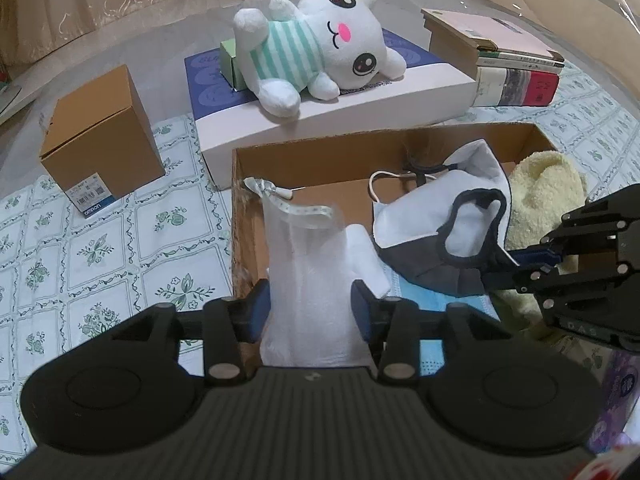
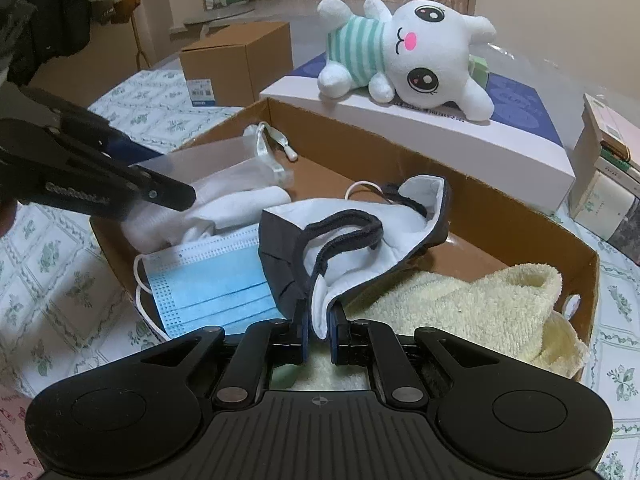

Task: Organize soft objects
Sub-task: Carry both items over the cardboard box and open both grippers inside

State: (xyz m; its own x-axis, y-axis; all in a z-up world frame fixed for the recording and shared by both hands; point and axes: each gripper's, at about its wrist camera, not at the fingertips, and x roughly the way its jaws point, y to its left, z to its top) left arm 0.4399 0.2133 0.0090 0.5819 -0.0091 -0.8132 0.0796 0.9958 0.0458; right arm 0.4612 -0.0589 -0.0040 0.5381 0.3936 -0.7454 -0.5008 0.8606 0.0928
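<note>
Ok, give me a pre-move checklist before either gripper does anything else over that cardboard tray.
1. Right gripper pinching the grey-and-white cloth mask: ok, its edge is clamped.
2. Left gripper free of the white mesh pouch: ok, jaws stand apart, pouch between them.
3. Pouch inside the cardboard tray: cannot tell, its near end is hidden.
4. Blue surgical mask in the tray: ok.
5. Yellow towel in the tray: ok.
6. Plush bunny put away: not ok, lying on the white box.
</note>
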